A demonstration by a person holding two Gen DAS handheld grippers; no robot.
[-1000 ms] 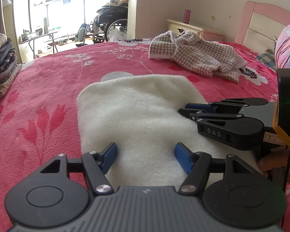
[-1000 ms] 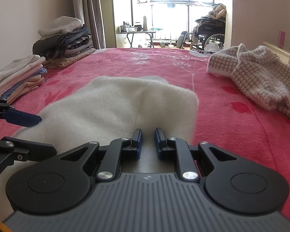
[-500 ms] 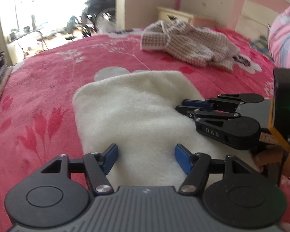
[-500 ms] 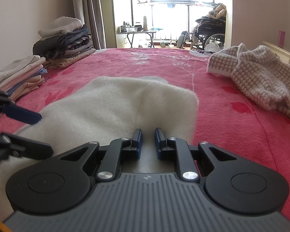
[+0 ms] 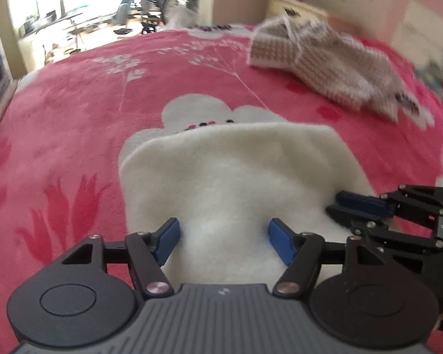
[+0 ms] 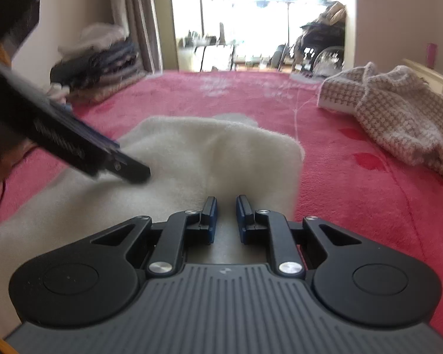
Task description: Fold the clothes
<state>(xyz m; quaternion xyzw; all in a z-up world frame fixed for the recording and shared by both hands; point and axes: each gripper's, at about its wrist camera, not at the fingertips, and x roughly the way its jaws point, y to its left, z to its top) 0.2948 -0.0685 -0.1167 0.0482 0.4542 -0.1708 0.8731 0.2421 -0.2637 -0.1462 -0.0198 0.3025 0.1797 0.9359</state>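
A white fleece garment lies folded flat on the pink bedspread. My left gripper hovers over its near part with the jaws wide and opening, and nothing is pinched between the blue pads. In the right wrist view the left gripper slants in from the left over the garment. My right gripper sits at the garment's near right edge. Its pads are almost together, with fleece in the narrow gap. The left wrist view shows the right gripper lying on that same edge.
A crumpled brown-and-white checked garment lies further back on the right of the bed. Stacks of folded clothes stand at the left by the curtain. A wheelchair is in the bright doorway beyond the bed, and a pink headboard at far right.
My left gripper has swung over the white garment towards the right gripper and now tilts further down. The right gripper has stayed in place with its narrow gap unchanged.
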